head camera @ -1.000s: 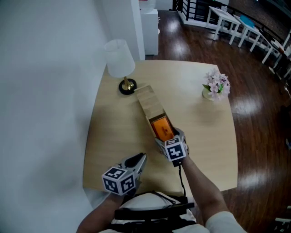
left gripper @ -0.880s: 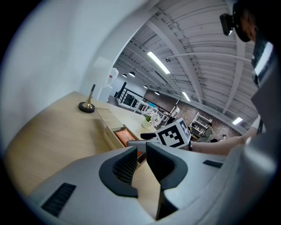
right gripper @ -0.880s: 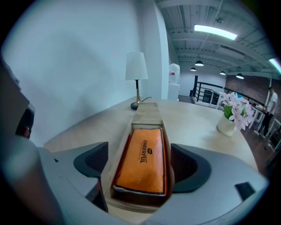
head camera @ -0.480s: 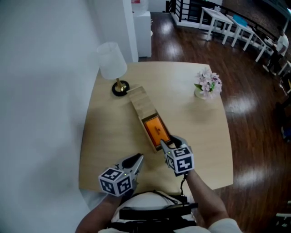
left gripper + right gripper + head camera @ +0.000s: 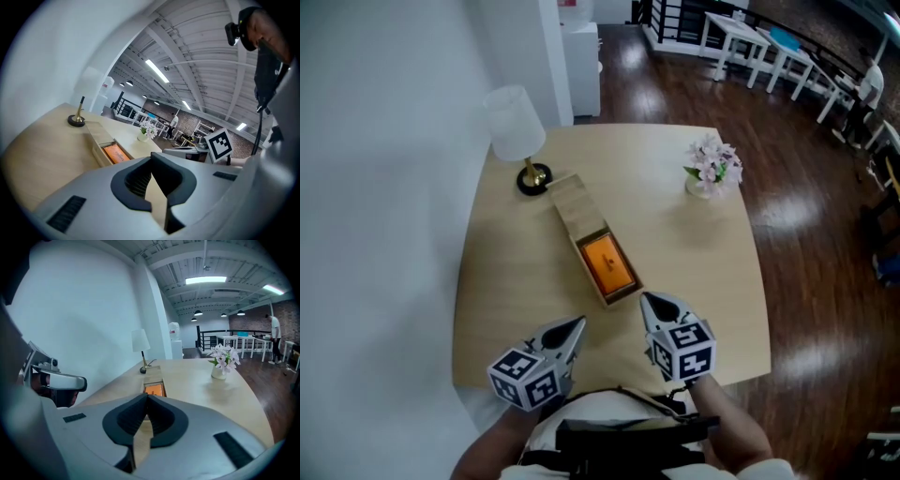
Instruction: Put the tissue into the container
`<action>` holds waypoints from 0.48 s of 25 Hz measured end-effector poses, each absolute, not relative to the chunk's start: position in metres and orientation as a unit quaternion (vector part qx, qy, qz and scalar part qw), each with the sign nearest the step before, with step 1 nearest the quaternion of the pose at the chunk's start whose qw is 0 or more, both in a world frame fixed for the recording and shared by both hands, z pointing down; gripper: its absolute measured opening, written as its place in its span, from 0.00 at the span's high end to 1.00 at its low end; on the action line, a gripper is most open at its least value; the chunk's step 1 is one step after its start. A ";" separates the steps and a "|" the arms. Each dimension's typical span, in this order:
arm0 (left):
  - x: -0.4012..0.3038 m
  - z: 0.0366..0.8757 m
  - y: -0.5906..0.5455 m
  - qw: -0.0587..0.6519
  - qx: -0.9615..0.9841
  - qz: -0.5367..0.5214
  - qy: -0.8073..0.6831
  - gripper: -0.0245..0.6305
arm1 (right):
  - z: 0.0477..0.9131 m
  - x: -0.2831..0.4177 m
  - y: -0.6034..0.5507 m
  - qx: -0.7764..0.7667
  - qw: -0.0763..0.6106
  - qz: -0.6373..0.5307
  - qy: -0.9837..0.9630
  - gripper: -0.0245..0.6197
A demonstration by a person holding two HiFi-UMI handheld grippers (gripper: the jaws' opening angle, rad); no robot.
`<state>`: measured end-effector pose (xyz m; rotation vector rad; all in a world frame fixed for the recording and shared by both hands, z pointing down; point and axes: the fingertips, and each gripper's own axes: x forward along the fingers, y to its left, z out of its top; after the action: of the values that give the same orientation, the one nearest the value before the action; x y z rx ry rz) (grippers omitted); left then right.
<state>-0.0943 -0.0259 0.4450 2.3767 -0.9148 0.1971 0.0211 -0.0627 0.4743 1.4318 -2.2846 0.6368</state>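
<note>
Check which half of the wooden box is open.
The person-side half of the wooden box, showing the orange pack; the half by the white lamp is lidded.

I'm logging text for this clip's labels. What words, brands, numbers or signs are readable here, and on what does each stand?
No text can be quoted.
Orange tissue pack in the wooden container: dark print, too small to read.
Red label on the white unit beyond the table: too blurred to read.
Marker cubes: black and white square patterns, no letters or numbers.
</note>
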 end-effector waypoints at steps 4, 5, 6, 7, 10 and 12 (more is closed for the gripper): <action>-0.092 0.444 -0.005 0.290 0.895 0.089 -0.326 0.96 | 0.458 0.031 -0.041 0.509 0.171 0.224 -0.813 0.96; -0.092 0.445 0.000 0.293 0.895 0.093 -0.323 0.96 | 0.454 0.033 -0.036 0.510 0.168 0.223 -0.814 0.96; -0.093 0.446 0.004 0.297 0.894 0.096 -0.321 0.96 | 0.452 0.035 -0.030 0.510 0.165 0.223 -0.814 0.96; -0.093 0.447 0.008 0.300 0.893 0.098 -0.320 0.96 | 0.449 0.038 -0.025 0.511 0.163 0.223 -0.814 0.96; -0.093 0.447 0.013 0.304 0.891 0.097 -0.323 0.96 | 0.447 0.045 -0.013 0.510 0.158 0.230 -0.813 0.96; -0.092 0.443 0.013 0.301 0.892 0.094 -0.323 0.96 | 0.448 0.049 -0.007 0.512 0.158 0.235 -0.811 0.96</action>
<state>-0.0919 0.0132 0.4435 2.3668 -0.8567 0.2506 0.0486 -0.0068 0.4475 1.4651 -2.3190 0.6717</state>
